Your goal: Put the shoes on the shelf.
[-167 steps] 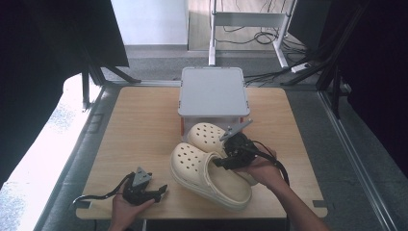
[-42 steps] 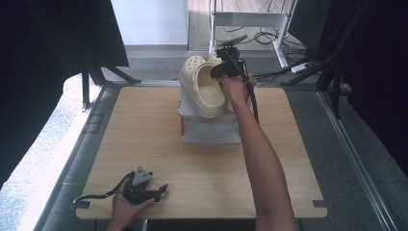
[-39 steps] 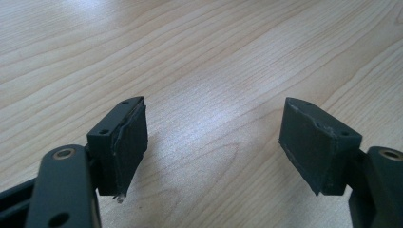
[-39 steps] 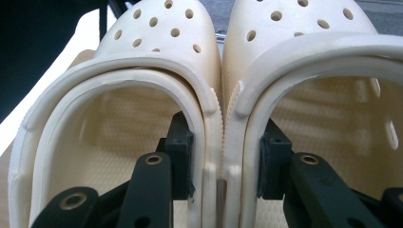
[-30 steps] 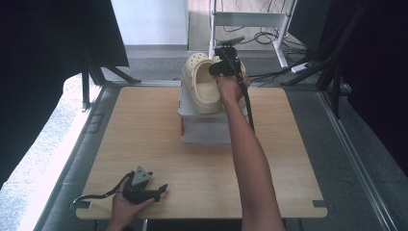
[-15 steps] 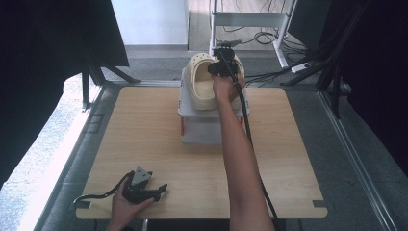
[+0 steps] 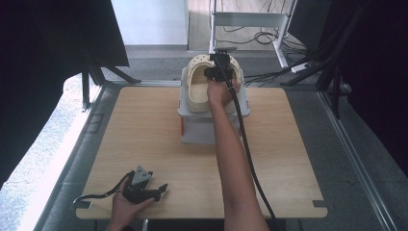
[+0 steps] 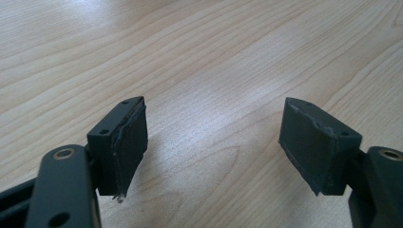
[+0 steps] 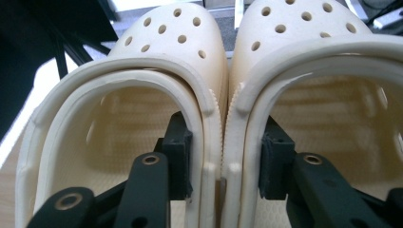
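Right tool (image 9: 223, 164) pinches both clogs' (image 9: 223, 95) touching inner walls, one jaw inside each, over the grey box (image 7: 211, 127); release left; left tool (image 8: 214, 142) wide, empty on the worktop (image 7: 144, 125).

I see wood table (image 7: 144, 139): grey box (image 7: 202, 130) at far middle, left gripper (image 7: 161, 189) resting at near edge.

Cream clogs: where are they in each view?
High view: cream clogs on the grey box, top centre, under the right gripper.
Left gripper view: not in it.
Right gripper view: side by side, their touching inner walls between the jaws.
Shared landmark: wooden table.
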A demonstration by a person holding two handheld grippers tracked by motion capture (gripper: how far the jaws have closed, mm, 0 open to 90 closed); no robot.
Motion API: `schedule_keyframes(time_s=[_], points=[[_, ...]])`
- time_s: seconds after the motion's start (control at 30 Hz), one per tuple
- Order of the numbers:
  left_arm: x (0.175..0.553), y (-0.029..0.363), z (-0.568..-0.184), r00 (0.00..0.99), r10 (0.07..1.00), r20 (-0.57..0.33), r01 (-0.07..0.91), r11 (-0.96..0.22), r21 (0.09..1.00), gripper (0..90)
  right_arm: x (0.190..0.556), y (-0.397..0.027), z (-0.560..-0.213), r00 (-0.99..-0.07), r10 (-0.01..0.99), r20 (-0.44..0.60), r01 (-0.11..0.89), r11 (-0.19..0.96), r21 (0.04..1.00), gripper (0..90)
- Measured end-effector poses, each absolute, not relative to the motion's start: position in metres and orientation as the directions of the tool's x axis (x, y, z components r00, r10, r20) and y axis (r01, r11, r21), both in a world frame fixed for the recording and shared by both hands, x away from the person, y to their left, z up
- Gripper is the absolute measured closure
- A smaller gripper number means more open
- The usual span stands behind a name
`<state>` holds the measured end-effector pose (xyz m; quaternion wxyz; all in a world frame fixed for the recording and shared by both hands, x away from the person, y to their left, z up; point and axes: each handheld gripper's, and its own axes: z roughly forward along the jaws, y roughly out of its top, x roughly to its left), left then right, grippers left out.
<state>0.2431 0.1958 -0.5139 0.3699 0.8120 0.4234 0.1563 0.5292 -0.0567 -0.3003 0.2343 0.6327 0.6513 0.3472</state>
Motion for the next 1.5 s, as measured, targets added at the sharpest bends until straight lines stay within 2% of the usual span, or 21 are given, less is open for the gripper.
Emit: schedule_keyframes(time_s=[0.23, 0.47, 0.93, 1.5], points=[[0.243, 0.195, -0.514, 0.594, 0.802, -0.062, 0.574, -0.368, 0.731, 25.1, 0.528, -0.06, -0.3, -0.173, 0.975, 0.142, 0.685, 0.015, 0.729, 45.4], [0.244, 0.195, -0.514, 0.59, 0.805, -0.064, 0.576, -0.364, 0.732, 25.0, 0.519, -0.063, -0.297, -0.249, 0.961, 0.119, 0.683, 0.088, 0.725, 38.7], [0.245, 0.195, -0.515, 0.583, 0.811, -0.059, 0.582, -0.365, 0.727, 25.1, 0.492, -0.079, -0.275, -0.395, 0.913, 0.103, 0.616, 0.18, 0.767, 39.0], [0.243, 0.195, -0.514, 0.58, 0.813, -0.047, 0.576, -0.368, 0.73, 25.0, 0.454, -0.11, -0.282, -0.572, 0.814, 0.101, 0.534, 0.276, 0.799, 46.7]])
